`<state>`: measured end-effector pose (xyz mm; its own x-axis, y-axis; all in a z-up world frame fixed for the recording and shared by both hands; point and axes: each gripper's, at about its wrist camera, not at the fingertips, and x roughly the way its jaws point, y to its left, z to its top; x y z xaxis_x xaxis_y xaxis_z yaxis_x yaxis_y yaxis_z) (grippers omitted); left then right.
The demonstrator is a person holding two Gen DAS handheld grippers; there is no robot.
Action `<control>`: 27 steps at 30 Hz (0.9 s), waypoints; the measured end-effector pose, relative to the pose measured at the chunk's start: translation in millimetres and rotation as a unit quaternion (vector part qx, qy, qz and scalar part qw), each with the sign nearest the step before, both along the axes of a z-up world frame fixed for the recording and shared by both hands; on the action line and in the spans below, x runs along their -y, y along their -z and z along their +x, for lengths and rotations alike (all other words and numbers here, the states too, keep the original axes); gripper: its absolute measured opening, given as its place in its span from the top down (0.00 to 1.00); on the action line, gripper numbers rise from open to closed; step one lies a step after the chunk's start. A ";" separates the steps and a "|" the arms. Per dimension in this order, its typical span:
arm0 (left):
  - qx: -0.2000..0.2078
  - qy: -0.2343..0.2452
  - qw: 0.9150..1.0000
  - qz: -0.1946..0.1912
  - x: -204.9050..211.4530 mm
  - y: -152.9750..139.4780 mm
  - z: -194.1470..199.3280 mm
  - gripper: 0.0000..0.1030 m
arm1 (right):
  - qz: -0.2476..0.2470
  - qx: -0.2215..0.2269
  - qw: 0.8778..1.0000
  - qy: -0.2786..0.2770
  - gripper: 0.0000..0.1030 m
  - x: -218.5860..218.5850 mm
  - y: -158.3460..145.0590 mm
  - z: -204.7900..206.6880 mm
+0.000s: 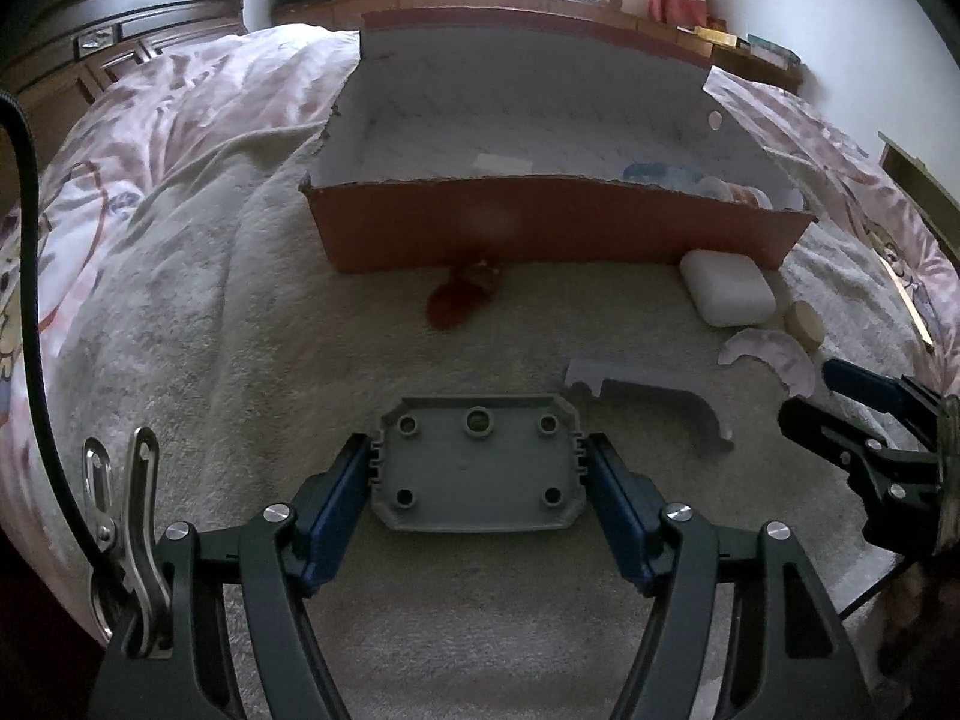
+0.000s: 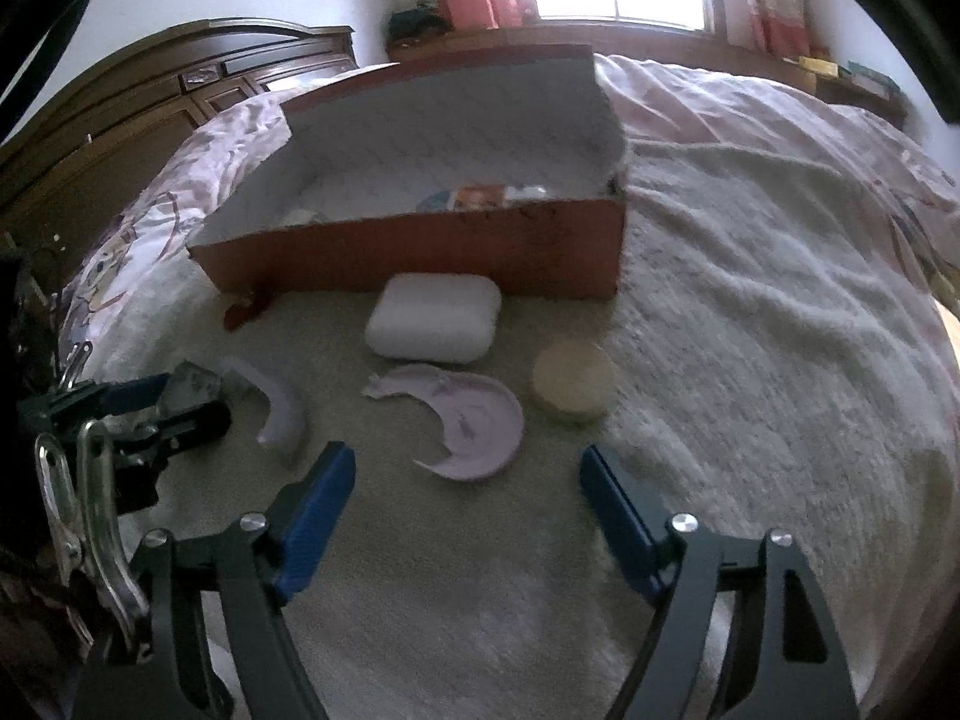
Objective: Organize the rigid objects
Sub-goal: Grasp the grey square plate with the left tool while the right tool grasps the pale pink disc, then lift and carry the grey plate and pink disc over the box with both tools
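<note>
On the bed, over a cream towel [image 1: 252,324], the left gripper [image 1: 477,468] is closing its blue pads on the two short sides of a grey plastic cover plate [image 1: 477,468] — its jaws are standing fairly wide, filled by the plate, which is lying flat on the towel with its bosses facing up. The right gripper [image 2: 468,480] is hanging over the towel with its jaws spread wide and nothing between them; it is pointing at a lilac crescent-shaped piece [image 2: 465,420] lying just ahead of its fingertips. Just beside the crescent, a round tan disc [image 2: 573,381] is sitting on the towel, and behind both a white rounded case [image 2: 435,318] is resting near the front wall of an open red cardboard box [image 2: 420,258]. A curved grey plastic piece [image 1: 654,405] is lying between the cover plate and the crescent, near the plate's far right corner. A small dark red thing [image 1: 459,297] is lying against the foot of the box — what it is I cannot tell. Inside the box a few small items are showing, too blurred to name.
</note>
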<state>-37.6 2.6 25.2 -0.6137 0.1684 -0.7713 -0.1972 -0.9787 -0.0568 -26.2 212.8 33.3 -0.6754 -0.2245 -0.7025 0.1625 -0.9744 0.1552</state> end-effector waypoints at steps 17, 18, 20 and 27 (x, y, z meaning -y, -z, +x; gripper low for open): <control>-0.002 -0.007 1.000 0.005 4.7 2.3 0.1 0.31 | 0.045 -0.015 0.999 0.007 0.60 12.7 0.5 -8.1; -0.002 -0.007 1.000 0.005 4.6 2.1 0.1 0.31 | 0.045 -0.016 0.999 0.008 0.61 12.8 0.6 -7.8; -0.001 -0.007 1.000 0.007 4.5 1.4 0.2 0.31 | 0.041 -0.017 0.999 0.007 0.61 12.5 0.4 -6.7; -0.006 -0.005 1.000 0.020 7.6 -5.2 1.5 0.31 | 0.019 -0.020 1.000 0.002 0.61 10.1 -3.9 0.2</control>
<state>-36.2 -5.0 30.4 -0.6242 0.1921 -0.7573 -0.1876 -0.9778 -0.0935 -26.0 202.7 37.1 -0.7037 -0.1957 -0.6830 0.1638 -0.9801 0.1121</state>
